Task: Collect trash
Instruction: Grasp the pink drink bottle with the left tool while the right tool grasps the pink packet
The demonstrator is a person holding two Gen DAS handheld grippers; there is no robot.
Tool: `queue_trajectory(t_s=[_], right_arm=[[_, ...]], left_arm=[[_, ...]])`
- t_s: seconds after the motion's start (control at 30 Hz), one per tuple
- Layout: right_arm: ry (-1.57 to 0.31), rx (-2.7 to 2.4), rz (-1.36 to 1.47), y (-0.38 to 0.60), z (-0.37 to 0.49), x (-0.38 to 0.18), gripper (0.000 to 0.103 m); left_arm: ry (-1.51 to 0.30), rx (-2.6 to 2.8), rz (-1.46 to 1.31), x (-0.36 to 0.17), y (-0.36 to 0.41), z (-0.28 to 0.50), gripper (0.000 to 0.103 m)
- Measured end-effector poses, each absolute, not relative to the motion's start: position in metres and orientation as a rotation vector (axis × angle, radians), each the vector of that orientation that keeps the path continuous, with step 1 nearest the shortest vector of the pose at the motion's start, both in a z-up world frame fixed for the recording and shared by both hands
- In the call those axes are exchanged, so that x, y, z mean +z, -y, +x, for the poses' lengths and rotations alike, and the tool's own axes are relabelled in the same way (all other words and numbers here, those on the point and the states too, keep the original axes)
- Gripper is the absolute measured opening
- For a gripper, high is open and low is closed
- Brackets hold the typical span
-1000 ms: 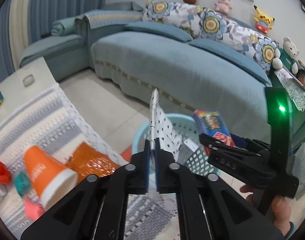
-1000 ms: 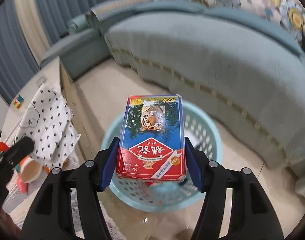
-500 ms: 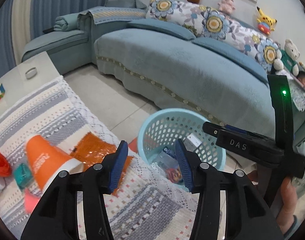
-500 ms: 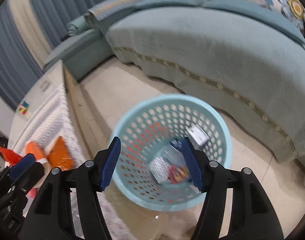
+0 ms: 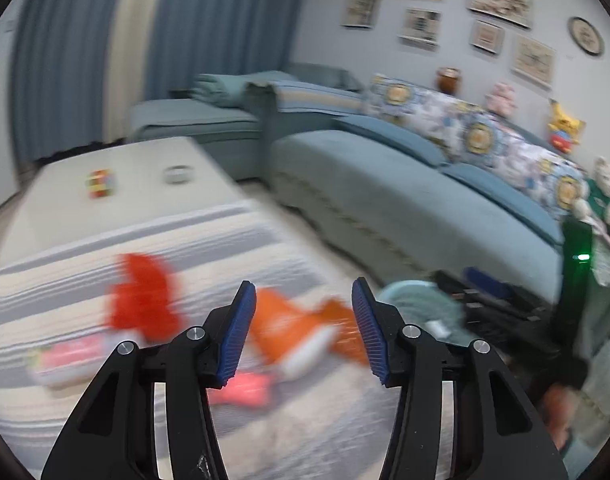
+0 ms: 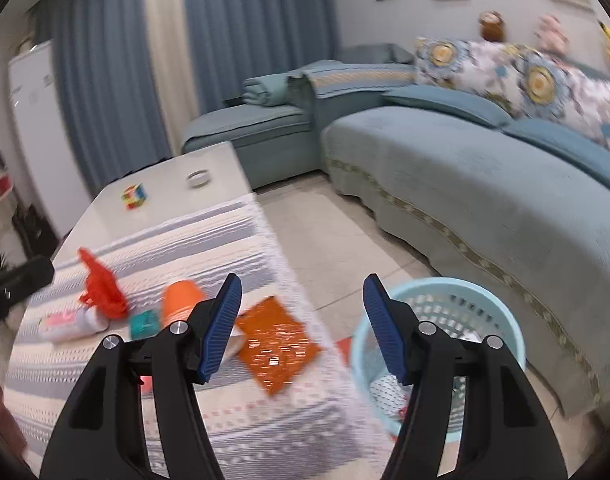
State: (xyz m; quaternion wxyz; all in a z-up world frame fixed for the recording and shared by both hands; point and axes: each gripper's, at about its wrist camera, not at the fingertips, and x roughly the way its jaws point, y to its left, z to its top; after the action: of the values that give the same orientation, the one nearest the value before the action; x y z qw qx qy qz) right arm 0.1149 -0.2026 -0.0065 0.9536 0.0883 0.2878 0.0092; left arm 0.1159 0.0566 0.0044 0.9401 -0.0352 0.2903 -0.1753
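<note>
Both grippers are open and empty. My left gripper (image 5: 301, 332) hangs over the striped tablecloth (image 5: 85, 264), with an orange paper cup (image 5: 289, 332), a red plastic bag (image 5: 145, 300), an orange wrapper (image 5: 349, 332) and pink packets (image 5: 245, 390) just ahead; this view is blurred. My right gripper (image 6: 301, 328) is above the table's right edge, between the orange wrapper (image 6: 277, 344) and the light blue basket (image 6: 485, 300) on the floor. The orange cup (image 6: 181, 300), red bag (image 6: 101, 284) and a teal packet (image 6: 145, 324) lie on the cloth. The basket holds dotted paper and other trash.
A Rubik's cube (image 6: 135, 196) and a small round dish (image 6: 199, 178) sit on the bare white far end of the table. A blue L-shaped sofa (image 6: 465, 192) with floral cushions runs along the right. Tiled floor lies between table and sofa.
Both grippers let go of their loads, the dotted paper and the red box, over the basket and opened. Both have since swung left, back toward the table.
</note>
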Motion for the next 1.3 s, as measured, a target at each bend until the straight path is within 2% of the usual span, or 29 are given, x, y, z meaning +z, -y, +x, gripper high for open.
queue_trajectory(t_s=[0.13,0.23,0.43,0.7,1.07,1.3], right_arm=[[-0.604,0.067,0.126,0.165,0.122,-0.01,0.059],[-0.612,0.072,0.067,0.139,0.127,-0.014,0.052],[-0.659,0.09,0.022,0.109,0.14,-0.03,0.051],[-0.692,0.074,0.021,0.104,0.147,-0.04,0.051],[-0.798,0.205,0.073,0.108,0.158,-0.058,0.051],[-0.834,0.309,0.088,0.096,0.16,-0.068,0.051]], left_arm=[[-0.666,-0.196,-0.111,-0.016,-0.148,0.134,0.048],[-0.739,-0.087,-0.138,-0.043,-0.21,0.157,0.048],[-0.871,-0.047,-0.302,-0.086,-0.29,0.202,0.047],[-0.971,-0.146,-0.29,-0.098,-0.284,0.206,0.047],[-1.014,-0.268,-0.16,-0.103,-0.237,0.149,0.049],[-1.041,-0.292,-0.138,-0.118,-0.204,0.167,0.051]])
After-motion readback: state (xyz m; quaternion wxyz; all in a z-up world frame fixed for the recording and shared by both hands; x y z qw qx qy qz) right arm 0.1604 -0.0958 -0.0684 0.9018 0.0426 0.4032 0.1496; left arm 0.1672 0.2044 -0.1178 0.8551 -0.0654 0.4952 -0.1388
